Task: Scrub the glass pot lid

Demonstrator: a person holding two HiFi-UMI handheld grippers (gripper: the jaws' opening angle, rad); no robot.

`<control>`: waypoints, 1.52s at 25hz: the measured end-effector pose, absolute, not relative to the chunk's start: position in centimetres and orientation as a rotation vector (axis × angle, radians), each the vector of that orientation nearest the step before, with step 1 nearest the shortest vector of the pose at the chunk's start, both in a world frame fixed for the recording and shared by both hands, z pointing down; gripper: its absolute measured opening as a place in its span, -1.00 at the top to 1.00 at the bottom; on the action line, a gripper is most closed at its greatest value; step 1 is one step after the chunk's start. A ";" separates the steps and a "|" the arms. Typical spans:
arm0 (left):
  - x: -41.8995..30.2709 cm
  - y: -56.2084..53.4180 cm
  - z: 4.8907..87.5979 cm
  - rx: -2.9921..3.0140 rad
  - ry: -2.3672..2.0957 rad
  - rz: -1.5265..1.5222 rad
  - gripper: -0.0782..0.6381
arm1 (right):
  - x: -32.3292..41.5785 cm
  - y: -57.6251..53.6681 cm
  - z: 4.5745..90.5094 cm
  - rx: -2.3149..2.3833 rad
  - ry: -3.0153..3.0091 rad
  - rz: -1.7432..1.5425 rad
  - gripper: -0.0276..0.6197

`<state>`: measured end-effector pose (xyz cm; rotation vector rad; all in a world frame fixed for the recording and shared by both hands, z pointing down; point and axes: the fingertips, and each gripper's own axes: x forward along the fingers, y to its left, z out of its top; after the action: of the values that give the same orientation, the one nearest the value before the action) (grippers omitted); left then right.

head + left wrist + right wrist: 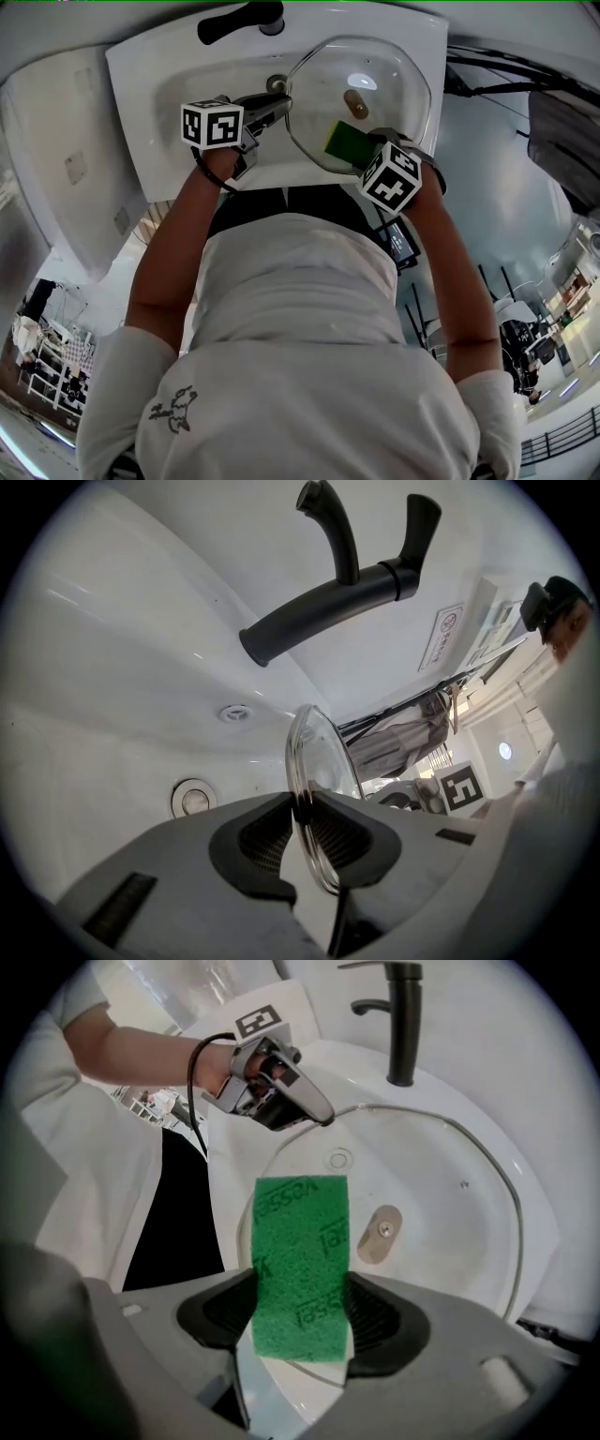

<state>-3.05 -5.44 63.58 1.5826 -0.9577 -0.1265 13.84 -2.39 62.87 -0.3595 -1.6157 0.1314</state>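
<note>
Right gripper point(300, 1311): jaws clamped on a green sponge point(300, 1251), pointing steeply down.
Glass pot lid point(450, 1194): just beyond the sponge, over the white sink point(155, 89).
Left gripper point(302, 810): jaws pinched narrowly on the lid's rim.
Faucet point(328, 597): black, behind.

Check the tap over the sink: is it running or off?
Off. The black tap shows no water at its spout in either gripper view, and none falls into the sink.
</note>
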 end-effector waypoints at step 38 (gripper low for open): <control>-3.6 -5.7 63.8 1.554 -0.990 -0.172 0.61 | 9.0 -14.0 63.0 0.227 -1.774 0.244 0.01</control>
<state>-3.64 -5.73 63.80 1.5538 -0.9898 -0.1724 8.97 -13.97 63.01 0.2268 -1.7736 0.2444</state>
